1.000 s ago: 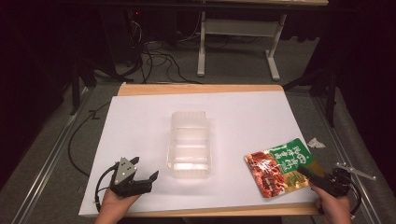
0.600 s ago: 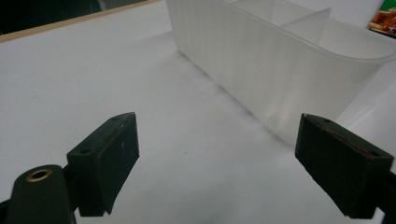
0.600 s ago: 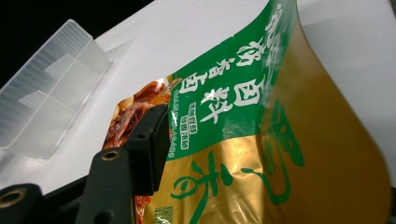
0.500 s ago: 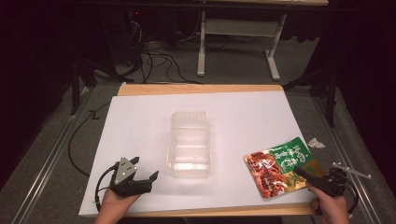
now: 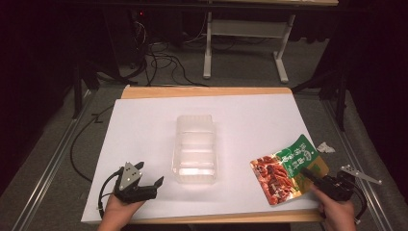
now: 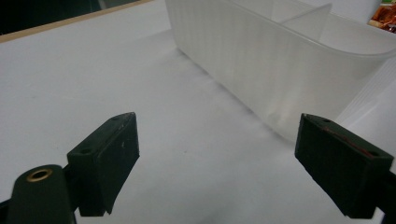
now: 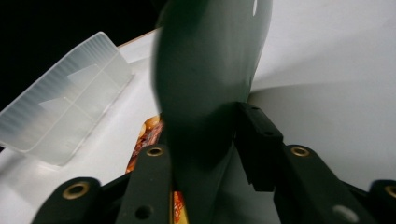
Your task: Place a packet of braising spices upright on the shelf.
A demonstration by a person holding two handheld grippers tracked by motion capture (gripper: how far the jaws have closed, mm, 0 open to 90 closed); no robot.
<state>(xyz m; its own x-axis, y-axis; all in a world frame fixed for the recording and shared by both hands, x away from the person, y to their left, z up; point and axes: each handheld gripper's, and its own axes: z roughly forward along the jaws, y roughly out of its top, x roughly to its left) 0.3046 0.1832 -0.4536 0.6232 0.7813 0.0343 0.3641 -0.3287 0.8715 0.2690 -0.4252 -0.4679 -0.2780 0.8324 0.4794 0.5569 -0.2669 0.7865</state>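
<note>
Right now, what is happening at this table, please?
A person works at a white-covered table with a gripper in each hand. The right gripper has just been closing its jaws on the edge of a green and red snack pouch, which is between them and looks partly lifted off the table. The left gripper rests open, holding nothing, beside a clear plastic container with compartments that stands in the middle of the table.

A snack pouch (image 5: 287,169) is showing a green upper part with pale lettering and an orange-red lower part printed with reddish-brown food. The divided plastic container (image 5: 194,148) is looking clear and frosted. White paper (image 5: 144,130) is covering the tan wooden table (image 5: 144,91). Both grippers are showing black.
</note>
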